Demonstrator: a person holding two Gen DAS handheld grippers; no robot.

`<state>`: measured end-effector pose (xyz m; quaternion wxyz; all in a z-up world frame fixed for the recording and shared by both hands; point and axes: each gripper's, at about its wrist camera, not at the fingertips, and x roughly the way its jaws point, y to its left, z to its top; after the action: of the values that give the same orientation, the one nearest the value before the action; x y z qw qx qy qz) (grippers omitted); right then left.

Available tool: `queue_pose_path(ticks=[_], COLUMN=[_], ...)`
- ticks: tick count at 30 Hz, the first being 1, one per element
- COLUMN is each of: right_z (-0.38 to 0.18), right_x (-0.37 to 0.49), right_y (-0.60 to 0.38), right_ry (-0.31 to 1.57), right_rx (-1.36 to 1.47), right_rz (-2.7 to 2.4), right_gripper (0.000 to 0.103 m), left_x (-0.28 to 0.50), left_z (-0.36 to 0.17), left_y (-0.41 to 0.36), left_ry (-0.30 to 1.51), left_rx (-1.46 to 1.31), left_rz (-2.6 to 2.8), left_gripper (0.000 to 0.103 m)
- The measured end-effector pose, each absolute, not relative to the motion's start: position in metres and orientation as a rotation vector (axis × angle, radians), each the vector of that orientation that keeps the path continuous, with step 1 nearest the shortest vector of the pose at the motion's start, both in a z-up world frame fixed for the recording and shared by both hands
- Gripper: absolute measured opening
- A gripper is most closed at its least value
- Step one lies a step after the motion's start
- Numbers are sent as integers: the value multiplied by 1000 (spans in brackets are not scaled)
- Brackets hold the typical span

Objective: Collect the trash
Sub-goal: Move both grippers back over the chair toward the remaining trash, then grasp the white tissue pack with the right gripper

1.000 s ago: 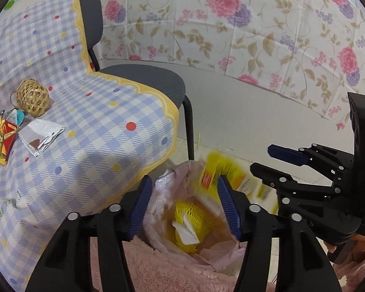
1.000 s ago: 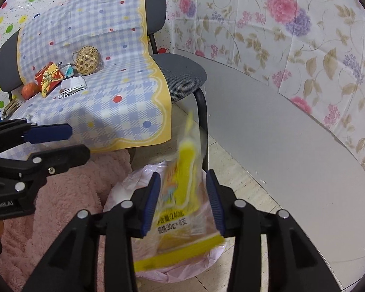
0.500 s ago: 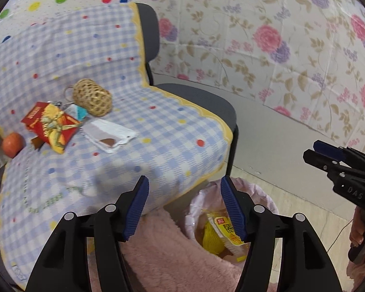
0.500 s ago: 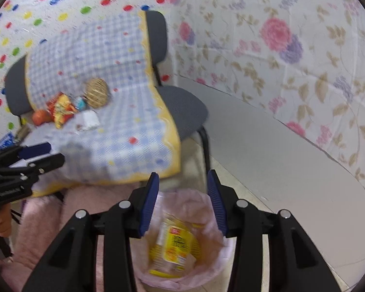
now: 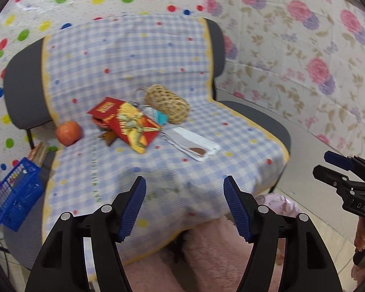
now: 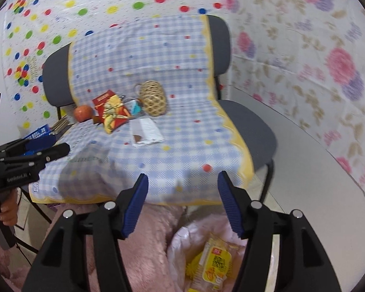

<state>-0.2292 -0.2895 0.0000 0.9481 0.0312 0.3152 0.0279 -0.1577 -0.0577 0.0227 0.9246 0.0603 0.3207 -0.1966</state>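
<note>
A white wrapper (image 5: 194, 143) (image 6: 145, 132) and a red-and-yellow snack packet (image 5: 126, 121) (image 6: 112, 112) lie on the checked cloth over the chair seat. A pink bin bag (image 6: 189, 243) (image 5: 282, 204) stands on the floor below the seat's front edge, with a yellow packet (image 6: 214, 262) lying inside. My left gripper (image 5: 184, 204) hangs above the seat's front edge, jaws opening, nothing between them. My right gripper (image 6: 182, 202) is above the bag, jaws opening and empty. Each gripper shows at the side of the other's view (image 5: 340, 170) (image 6: 36, 150).
A woven bamboo ball (image 5: 168, 103) (image 6: 153, 101) and an apple (image 5: 68, 132) (image 6: 83, 112) also rest on the cloth. A blue basket (image 5: 14, 194) sits left of the chair. Pink fluffy fabric (image 5: 206, 262) lies below the seat. Patterned sheets cover the walls.
The yellow packet left my right gripper and dropped into the bin bag. Both grippers rose and swung from the bag toward the chair seat. The right jaws opened wider.
</note>
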Motion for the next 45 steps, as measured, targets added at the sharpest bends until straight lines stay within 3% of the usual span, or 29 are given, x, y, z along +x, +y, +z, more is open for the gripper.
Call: queue_pose_path(ticks=[7,23,42,45], right_z=[0,-2,-78,-77], right_x=[-190,-108,-6,-13], right_y=[-272,-255,-238,-230], right_ry=[658,667,902,905], right_rx=[54,22,47,-2], right_rz=[124,154,308,308], right_gripper=[69,70,70,62], left_x=[-133,-62,-20,-22], left_z=[34,45,-18,-20], left_y=[-14,-2,-13,-13], left_ry=[643,655,769,776], left_rx=[78,79,92,85], left_rz=[-283,-193,-209,-219], left_gripper=[71,71,71,71])
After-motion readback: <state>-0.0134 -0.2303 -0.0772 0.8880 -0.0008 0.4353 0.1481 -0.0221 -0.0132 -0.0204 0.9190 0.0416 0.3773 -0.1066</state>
